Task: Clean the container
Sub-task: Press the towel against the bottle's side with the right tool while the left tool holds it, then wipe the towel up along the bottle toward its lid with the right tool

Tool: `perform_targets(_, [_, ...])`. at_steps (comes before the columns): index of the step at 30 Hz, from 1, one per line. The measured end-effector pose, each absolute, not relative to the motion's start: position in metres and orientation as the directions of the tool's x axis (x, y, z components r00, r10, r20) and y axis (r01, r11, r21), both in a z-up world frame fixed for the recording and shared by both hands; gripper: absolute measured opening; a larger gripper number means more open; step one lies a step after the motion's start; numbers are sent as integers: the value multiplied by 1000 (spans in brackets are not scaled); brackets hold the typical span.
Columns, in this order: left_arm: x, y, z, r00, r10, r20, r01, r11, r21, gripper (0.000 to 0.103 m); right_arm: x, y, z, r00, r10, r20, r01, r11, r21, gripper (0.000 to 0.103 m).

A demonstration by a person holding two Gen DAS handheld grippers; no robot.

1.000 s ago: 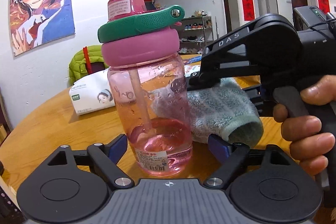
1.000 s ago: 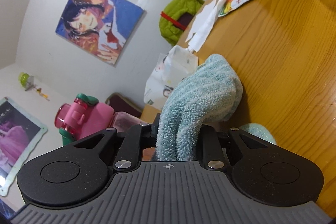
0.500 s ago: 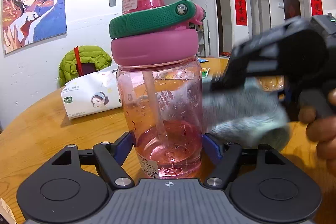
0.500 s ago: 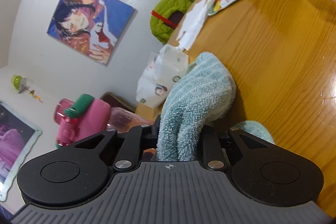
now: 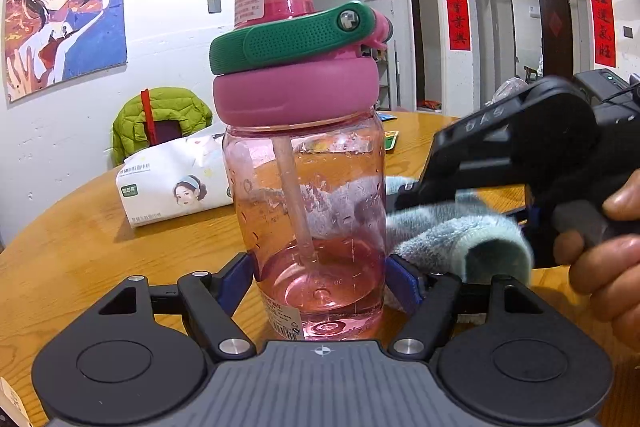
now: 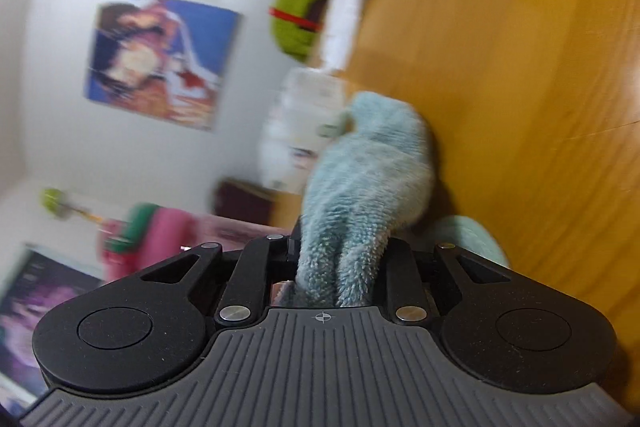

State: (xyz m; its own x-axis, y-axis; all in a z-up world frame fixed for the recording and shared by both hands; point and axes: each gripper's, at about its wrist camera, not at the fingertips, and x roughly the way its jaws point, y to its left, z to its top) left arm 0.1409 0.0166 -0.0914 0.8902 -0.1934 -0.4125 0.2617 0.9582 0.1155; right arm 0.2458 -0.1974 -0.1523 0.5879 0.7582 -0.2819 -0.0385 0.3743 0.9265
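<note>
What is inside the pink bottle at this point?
Inside the pink bottle a pale straw runs from the lid down to the base, with droplets on the wall. Any liquid level is unclear through the tint. The lid hides the straw's top.

Bright, even indoor light in both views, soft shadows on the table (image 5: 72,259). Left wrist view is sharp, fisheye bending the walls and darkening the corners. Right wrist view is smeared with motion blur; only the cloth (image 6: 360,219) nearby stays fairly crisp.
</note>
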Motion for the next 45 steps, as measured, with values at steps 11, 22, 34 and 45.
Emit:
perform_targets(11, [142,18,-92,890,-191,-413,261,958,119,71,245,-201,-145,601,778,-184,-99,301,948,25])
perform_targets(22, [142,17,-93,891,-190,-412,261,958,121,71,243,-212,-140,567,811,145,-229,-14,973,26])
perform_targets(34, [135,13,-92,892,-181,-415,249,961,117,84,251,-193,-140,608,749,-265,-91,397,913,27])
perform_targets(45, [114,-4,-88,909,-157,-387,237,957,169,85,246,-192,-131,639,737,-222,-173,419,891,26])
